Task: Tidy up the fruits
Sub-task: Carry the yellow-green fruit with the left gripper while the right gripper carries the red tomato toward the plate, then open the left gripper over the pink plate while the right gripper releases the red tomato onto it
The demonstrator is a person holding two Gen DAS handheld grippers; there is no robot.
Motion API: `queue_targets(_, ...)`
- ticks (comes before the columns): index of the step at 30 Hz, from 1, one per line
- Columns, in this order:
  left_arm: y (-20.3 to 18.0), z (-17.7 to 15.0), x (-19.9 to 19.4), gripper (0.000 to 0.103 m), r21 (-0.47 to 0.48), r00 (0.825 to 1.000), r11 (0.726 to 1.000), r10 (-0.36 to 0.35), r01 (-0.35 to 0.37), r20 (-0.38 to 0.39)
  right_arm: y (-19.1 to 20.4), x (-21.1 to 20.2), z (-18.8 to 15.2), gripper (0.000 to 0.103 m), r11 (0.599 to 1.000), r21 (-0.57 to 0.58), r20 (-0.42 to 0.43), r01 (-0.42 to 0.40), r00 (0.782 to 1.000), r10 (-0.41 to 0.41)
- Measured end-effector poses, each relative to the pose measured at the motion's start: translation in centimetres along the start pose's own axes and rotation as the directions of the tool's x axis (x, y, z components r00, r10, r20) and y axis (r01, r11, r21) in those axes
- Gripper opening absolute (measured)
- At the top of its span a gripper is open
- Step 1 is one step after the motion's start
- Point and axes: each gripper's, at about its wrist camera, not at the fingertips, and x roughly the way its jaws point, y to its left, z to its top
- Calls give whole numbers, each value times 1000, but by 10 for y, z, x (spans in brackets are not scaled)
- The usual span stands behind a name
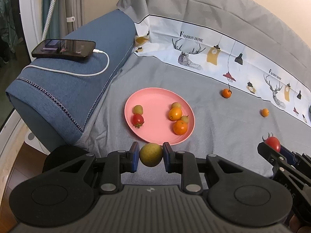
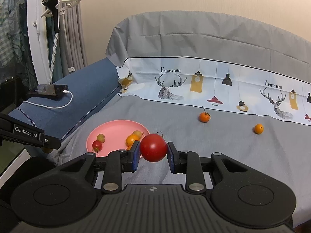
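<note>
The left tool (image 1: 151,155) squeezed a round green fruit (image 1: 151,154) just in front of the pink plate (image 1: 155,101). The right tool (image 2: 153,151) squeezed a red tomato (image 2: 153,147) above the gray sheet (image 2: 233,151), beside the plate.

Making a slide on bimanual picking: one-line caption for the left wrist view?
Left gripper holds a green fruit near the pink plate while the right gripper carries a tomato.
</note>
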Motion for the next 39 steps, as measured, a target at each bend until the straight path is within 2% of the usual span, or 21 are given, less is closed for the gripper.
queue_targets(11,5,10,18,28,-16,1000,1000,8,-8,-21,1,20,2,30,1000,-19,-31,3,1000,-4)
queue_targets(21,7,37,46,28,-29,1000,999,16,-16,-26,10,57,14,30,999,-35,-58,-34,998,32)
queue_targets(39,-10,76,136,28,20,996,999,43,-42,-79,27,148,21,30,993,-83,-133,-81,989,69)
